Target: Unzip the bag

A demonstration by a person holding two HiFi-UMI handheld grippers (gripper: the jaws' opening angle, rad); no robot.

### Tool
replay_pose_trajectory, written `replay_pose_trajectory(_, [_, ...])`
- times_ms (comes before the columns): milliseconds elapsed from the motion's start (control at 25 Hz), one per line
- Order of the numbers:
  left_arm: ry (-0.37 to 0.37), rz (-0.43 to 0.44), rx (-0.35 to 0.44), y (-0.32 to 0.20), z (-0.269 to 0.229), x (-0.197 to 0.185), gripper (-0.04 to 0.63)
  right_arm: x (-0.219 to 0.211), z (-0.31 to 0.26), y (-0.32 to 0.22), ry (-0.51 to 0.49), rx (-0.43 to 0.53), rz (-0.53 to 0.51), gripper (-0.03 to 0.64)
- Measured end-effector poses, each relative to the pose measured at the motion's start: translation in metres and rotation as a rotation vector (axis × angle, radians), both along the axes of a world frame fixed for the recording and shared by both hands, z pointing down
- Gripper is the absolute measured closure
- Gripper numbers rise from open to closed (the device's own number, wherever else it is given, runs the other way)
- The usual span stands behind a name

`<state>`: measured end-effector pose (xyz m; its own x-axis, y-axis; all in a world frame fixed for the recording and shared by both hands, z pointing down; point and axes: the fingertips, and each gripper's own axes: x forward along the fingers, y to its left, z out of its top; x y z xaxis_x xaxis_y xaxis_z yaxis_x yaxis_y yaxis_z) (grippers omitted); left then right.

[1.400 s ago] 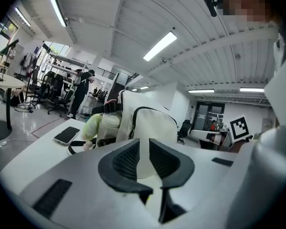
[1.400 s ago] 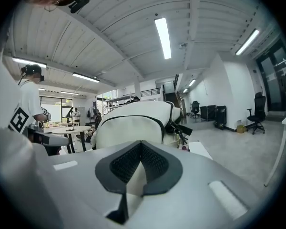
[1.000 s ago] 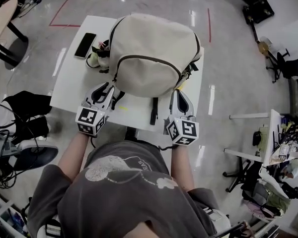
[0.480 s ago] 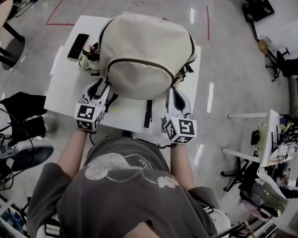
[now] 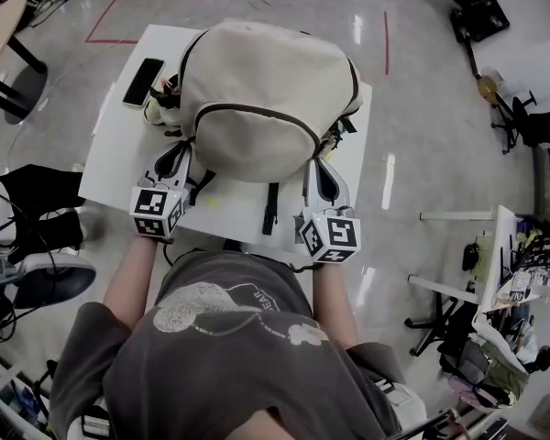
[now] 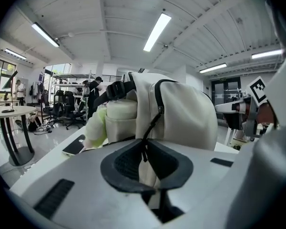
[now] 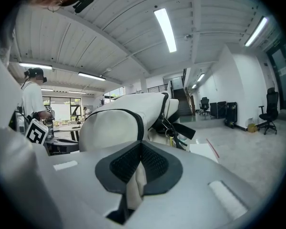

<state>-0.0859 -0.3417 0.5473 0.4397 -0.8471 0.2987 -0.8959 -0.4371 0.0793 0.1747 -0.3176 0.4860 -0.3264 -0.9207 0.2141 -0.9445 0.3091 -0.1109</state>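
A cream backpack (image 5: 257, 90) with a dark zipper (image 5: 257, 111) arching across its front stands on the white table (image 5: 119, 145). My left gripper (image 5: 177, 150) is at the bag's lower left, where the zipper ends. In the left gripper view its jaws (image 6: 144, 144) are closing, and the black zipper pull (image 6: 152, 123) runs down between the tips. My right gripper (image 5: 319, 165) is at the bag's lower right. In the right gripper view it (image 7: 141, 144) is shut, with a fold of cream bag fabric (image 7: 136, 185) pinched between the pads.
A black phone (image 5: 143, 70) lies at the table's far left, beside a pale green and white item (image 5: 160, 108) against the bag. A black strap (image 5: 270, 209) trails over the near table edge. Chairs, desks and a round table (image 6: 9, 111) stand around on the floor.
The left gripper's jaws have drawn together around the zipper pull at the bag's lower left. The right gripper has stayed shut at the bag's lower right.
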Motion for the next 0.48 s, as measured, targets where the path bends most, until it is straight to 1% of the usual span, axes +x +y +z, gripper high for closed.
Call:
replay_pose_trajectory(240, [0.11, -0.051, 0.041, 0.007, -0.03, -0.017, 0.554, -0.004, -0.008, 0.0, -0.043, 0.035, -0.067, 0.614])
replay_pose_trajectory(320, [0.125, -0.047, 0.042, 0.006, -0.036, -0.02, 0.555, -0.002, -0.013, 0.0, -0.051, 0.053, -0.075, 0.581])
replay_pose_trajectory(400, [0.126, -0.047, 0.044, 0.005, -0.041, -0.022, 0.555, -0.002, -0.018, 0.0, -0.07, 0.065, -0.085, 0.539])
replay_pose_trajectory(480, [0.127, -0.054, 0.056, 0.003, -0.047, -0.023, 0.555, -0.004, -0.021, -0.002, -0.079, 0.064, -0.108, 0.513])
